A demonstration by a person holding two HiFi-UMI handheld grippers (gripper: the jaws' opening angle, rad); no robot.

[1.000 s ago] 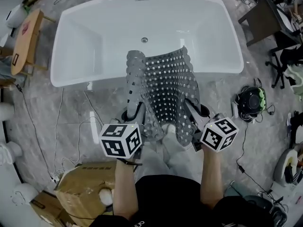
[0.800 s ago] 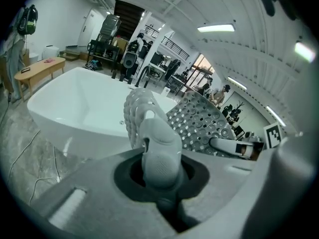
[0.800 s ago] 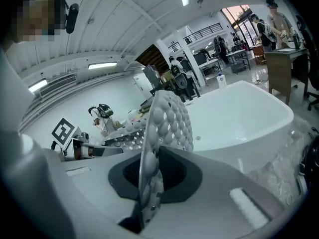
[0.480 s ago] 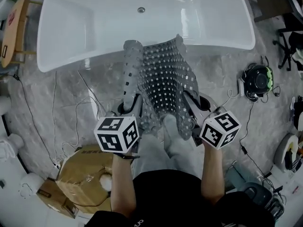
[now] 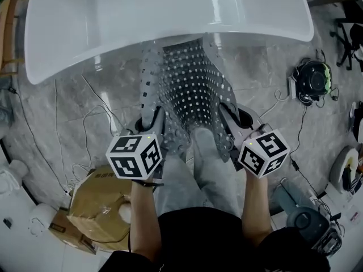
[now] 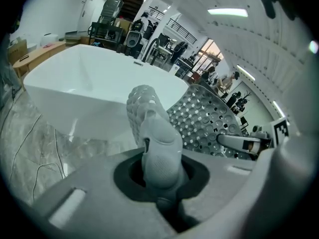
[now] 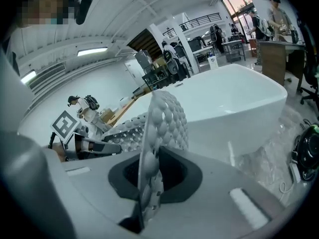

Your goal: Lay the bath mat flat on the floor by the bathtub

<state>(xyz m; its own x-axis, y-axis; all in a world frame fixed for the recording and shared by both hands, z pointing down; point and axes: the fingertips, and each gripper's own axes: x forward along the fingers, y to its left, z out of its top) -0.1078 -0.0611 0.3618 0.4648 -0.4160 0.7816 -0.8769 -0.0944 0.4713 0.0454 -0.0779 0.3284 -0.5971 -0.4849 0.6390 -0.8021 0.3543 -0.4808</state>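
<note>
The left gripper's [image 5: 154,123] jaws pinch a rolled corner of the mat [image 5: 190,86], and the right gripper's [image 5: 228,118] jaws pinch its thin edge. The mat stretches from them to the tub [image 5: 102,27], and I cannot tell whether its far end touches the floor [image 5: 68,112]. The person's legs hide its near edge, and a box [image 5: 93,208] sits to the left.

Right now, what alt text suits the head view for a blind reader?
From above: a person's left tool and right tool grip a grey perforated mat by its near corners, before a white bathtub. A box sits on the marble floor.
</note>
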